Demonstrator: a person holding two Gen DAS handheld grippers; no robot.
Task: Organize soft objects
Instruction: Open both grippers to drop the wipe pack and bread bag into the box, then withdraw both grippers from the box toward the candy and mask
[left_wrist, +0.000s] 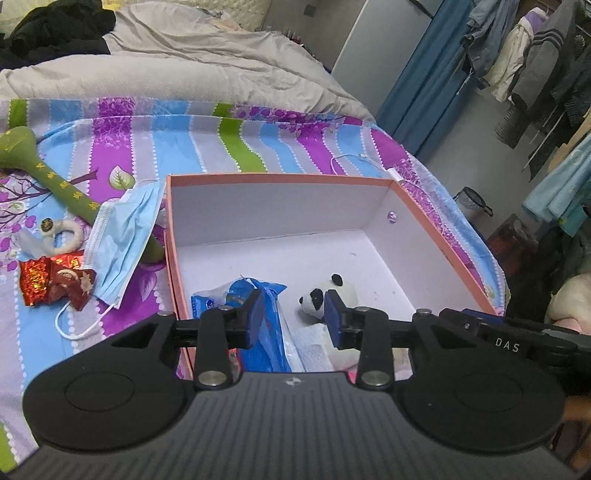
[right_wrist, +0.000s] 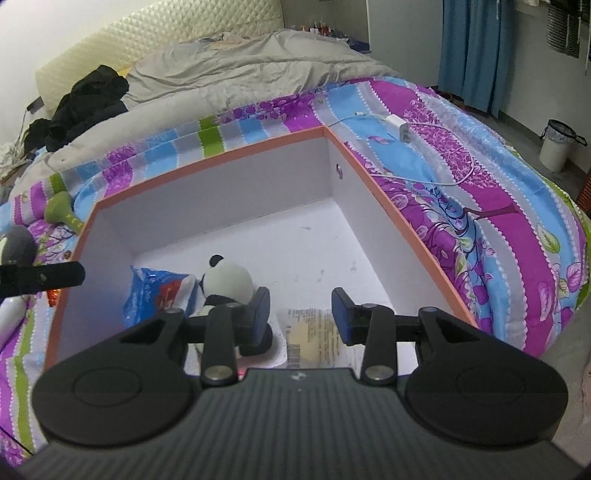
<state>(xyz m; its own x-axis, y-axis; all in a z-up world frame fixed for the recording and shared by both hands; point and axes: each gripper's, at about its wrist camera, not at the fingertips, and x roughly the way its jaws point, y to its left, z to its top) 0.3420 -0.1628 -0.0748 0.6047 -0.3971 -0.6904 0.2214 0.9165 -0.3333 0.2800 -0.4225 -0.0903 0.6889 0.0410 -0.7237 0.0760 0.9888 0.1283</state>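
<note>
An orange-rimmed box (left_wrist: 277, 178) with white walls sits on the striped bedsheet. Inside it lie a panda plush (left_wrist: 314, 297), a blue plastic packet (left_wrist: 269, 332) and a white tissue pack (left_wrist: 314, 343). My left gripper (left_wrist: 295, 317) hovers over the box's near end, open, with nothing between its pads. In the right wrist view the same box (right_wrist: 207, 162) holds the panda plush (right_wrist: 229, 280), the blue packet (right_wrist: 155, 291) and a clear wrapped packet (right_wrist: 314, 336). My right gripper (right_wrist: 301, 314) is open above that clear packet and grips nothing.
Left of the box on the sheet lie a blue face mask (left_wrist: 122, 236), a green plush stick (left_wrist: 48, 173), red foil packets (left_wrist: 55, 280) and a white ring (left_wrist: 70, 230). A white charger with its cable (right_wrist: 397, 127) lies right of the box. A grey duvet (right_wrist: 240, 74) covers the bed's far part.
</note>
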